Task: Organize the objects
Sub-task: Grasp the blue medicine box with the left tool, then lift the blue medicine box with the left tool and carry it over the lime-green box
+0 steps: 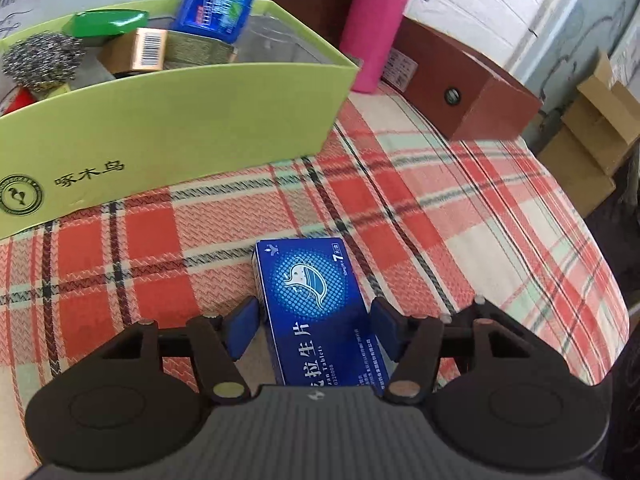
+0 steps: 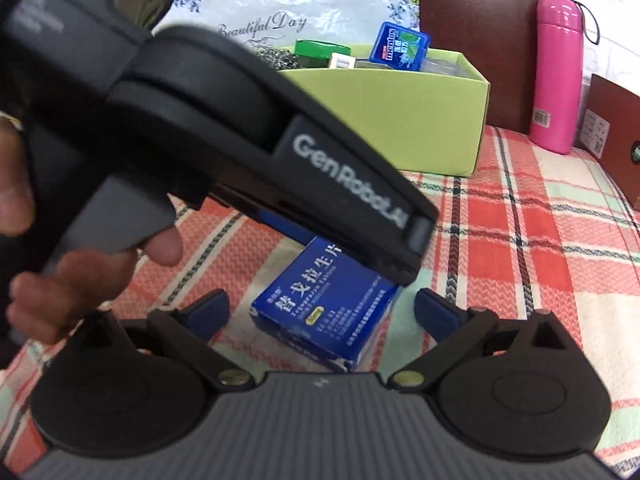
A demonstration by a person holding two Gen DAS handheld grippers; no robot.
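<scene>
Blue pill box (image 1: 316, 312) lying flat on the plaid cloth (image 1: 460, 216), low centre of the left wrist frame, long axis running straight along the fingers. Left gripper (image 1: 314, 326) spread open, straddling the box: blue pads (image 1: 244, 328) flanking its long sides, a thin gap on each side, no squeeze visible. Nearer of the two by far.

Right gripper (image 2: 320, 312) also open, box (image 2: 324, 304) low centre between its fingers but set diagonally, one torn corner toward the camera; left gripper's body (image 2: 248, 136) crossing upper left to centre above the box.

Green bin (image 1: 168, 120) at upper left of the left frame, already holding oddments, just beyond the box. Likely next: close left, lift, carry up-left into the bin. Pink bottle (image 1: 380, 20) top centre, well apart.
</scene>
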